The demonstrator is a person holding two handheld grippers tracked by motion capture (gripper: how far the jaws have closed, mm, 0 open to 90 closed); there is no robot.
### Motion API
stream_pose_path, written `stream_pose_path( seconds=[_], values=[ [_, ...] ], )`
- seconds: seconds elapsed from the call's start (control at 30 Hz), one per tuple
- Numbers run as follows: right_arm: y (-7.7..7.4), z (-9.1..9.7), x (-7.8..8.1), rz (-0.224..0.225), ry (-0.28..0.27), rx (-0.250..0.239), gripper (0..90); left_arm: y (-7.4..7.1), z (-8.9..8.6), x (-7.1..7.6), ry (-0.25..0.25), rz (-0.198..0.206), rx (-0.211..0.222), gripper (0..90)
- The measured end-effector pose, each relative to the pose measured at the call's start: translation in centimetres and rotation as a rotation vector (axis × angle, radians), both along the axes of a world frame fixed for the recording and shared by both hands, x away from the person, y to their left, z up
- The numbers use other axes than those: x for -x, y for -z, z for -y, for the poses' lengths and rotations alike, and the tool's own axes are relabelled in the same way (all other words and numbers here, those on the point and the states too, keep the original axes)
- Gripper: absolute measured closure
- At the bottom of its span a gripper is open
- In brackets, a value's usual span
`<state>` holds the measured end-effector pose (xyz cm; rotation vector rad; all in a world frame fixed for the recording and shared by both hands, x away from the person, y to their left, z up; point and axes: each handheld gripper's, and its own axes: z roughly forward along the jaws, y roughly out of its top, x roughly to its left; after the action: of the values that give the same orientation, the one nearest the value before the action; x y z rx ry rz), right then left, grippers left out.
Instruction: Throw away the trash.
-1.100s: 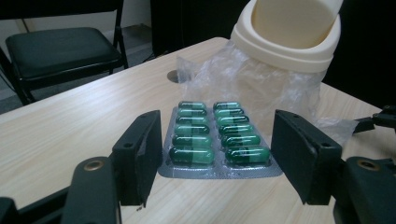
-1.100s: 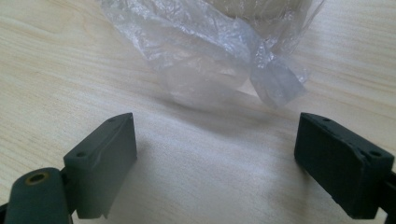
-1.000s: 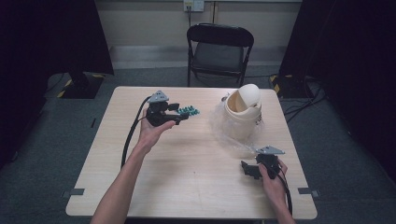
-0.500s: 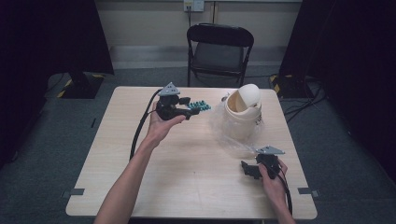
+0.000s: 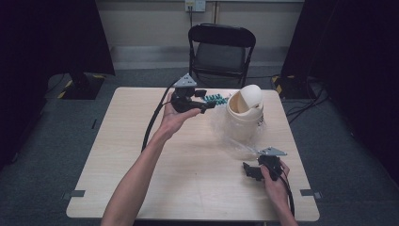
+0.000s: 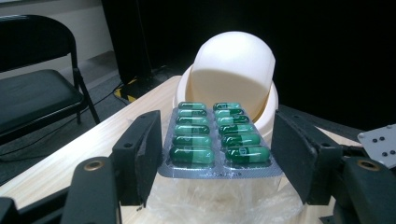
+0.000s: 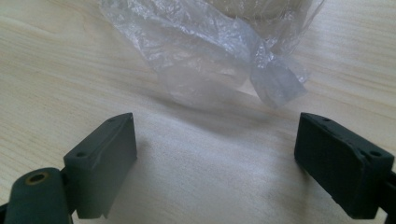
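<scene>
A blister pack of green capsules lies flat between the jaws of my left gripper, which is shut on its two side edges. The person's left hand holds that gripper up above the far part of the table, and the pack points at the lid of a small cream swing-lid bin. In the left gripper view the bin's domed lid stands just behind the pack. My right gripper rests low at the table's front right, open, with nothing between its jaws.
A clear plastic liner spills from the bin onto the wooden table, reaching close to the right gripper. A black folding chair stands behind the table's far edge. The left gripper's cable hangs down to the tabletop.
The left hand has carried the blister pack to the right and upward, closer to the bin's lid. The right hand and gripper have stayed where they were.
</scene>
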<state>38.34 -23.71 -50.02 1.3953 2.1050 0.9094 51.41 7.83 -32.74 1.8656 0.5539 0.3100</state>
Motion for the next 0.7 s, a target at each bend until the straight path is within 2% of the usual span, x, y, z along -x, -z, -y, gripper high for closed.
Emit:
stream_pose_path(
  seconds=[0.23,0.43,0.7],
  values=[
    [0.0,0.0,0.0,0.000,0.000,0.000,12.1,-0.3,0.9,-0.4,0.013,-0.001,-0.005,34.4],
    [0.0,0.0,0.0,-0.002,-0.001,-0.001,12.1,-0.7,1.8,-0.8,0.028,-0.001,0.009,34.4],
    [0.0,0.0,0.0,-0.001,0.000,-0.001,12.1,-0.5,4.0,-1.2,0.060,-0.017,-0.019,34.4]
  ],
)
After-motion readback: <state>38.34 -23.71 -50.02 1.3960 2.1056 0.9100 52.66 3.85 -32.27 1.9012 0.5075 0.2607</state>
